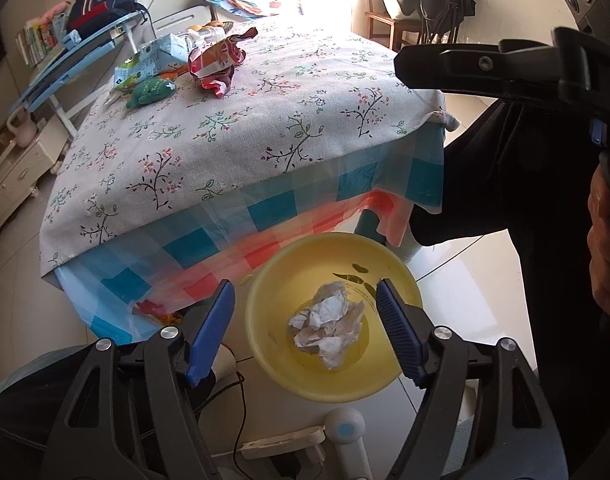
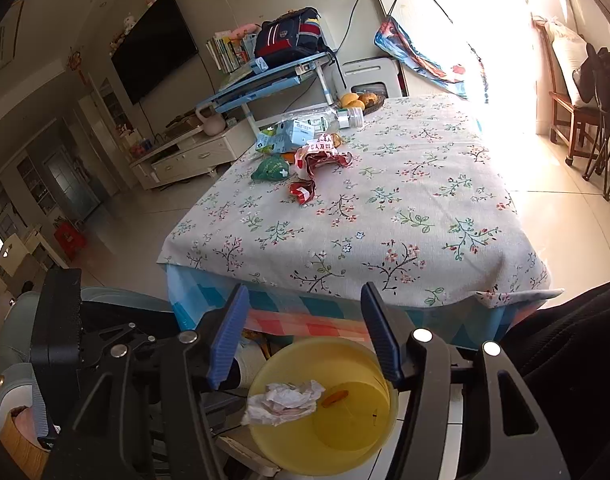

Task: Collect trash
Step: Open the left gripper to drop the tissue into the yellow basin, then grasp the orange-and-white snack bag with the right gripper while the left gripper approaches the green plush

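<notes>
My left hand-held gripper point(image 1: 305, 332) hangs wide open and empty over the crumpled white paper point(image 1: 327, 330) in the round yellow plastic bin point(image 1: 265, 344); my right hand-held gripper point(image 2: 305, 332) is half open, empty.

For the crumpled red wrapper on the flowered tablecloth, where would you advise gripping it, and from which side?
Probably the raised, bunched top of the red wrapper, coming from above on its near, open side. It stands up in folds a two-finger pinch can close on, and the green pouch and carton crowd its far-left side.
</notes>
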`<state>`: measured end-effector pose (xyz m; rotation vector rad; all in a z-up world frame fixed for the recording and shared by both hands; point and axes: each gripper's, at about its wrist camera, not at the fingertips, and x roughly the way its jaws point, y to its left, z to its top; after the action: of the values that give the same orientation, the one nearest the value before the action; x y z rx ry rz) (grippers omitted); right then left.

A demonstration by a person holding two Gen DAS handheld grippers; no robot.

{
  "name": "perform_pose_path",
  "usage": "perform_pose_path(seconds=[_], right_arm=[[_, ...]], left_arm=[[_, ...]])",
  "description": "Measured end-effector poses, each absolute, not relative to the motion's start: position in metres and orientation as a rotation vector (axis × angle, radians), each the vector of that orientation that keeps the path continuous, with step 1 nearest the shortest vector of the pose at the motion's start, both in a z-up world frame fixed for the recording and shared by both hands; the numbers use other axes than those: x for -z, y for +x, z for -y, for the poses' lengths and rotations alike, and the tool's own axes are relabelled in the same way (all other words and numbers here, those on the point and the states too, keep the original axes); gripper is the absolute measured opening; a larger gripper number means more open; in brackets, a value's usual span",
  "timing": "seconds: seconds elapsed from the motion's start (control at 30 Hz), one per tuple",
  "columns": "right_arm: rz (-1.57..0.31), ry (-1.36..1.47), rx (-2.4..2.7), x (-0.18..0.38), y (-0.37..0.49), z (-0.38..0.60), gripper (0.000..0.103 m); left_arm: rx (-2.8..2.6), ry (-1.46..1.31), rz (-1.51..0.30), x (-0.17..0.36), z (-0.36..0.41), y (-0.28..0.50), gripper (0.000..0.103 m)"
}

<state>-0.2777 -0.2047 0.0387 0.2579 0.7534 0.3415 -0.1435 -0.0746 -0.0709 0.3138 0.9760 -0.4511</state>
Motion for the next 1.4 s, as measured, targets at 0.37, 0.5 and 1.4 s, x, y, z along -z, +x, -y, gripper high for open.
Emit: perform_pose_path(seconds=[0.37, 0.5, 1.4], right_arm=[[-0.743, 0.253, -0.346, -0.043, -0.279, 0.201, 0.057], [-0.744, 0.228, -0.355, -0.044, -0.275, 0.196, 0.057], [-0.71, 0.011, -0.414, -0.07, -0.158, 0.167, 0.061]], left_arm=[[0.322, 0.179, -0.845, 0.04, 0.044, -0.135, 0.075], [0.226, 0.077, -0.77, 0.024, 0.021, -0.127, 0.08], [0.069, -0.046, -0.717, -0.017, -0.025, 0.006, 0.081]])
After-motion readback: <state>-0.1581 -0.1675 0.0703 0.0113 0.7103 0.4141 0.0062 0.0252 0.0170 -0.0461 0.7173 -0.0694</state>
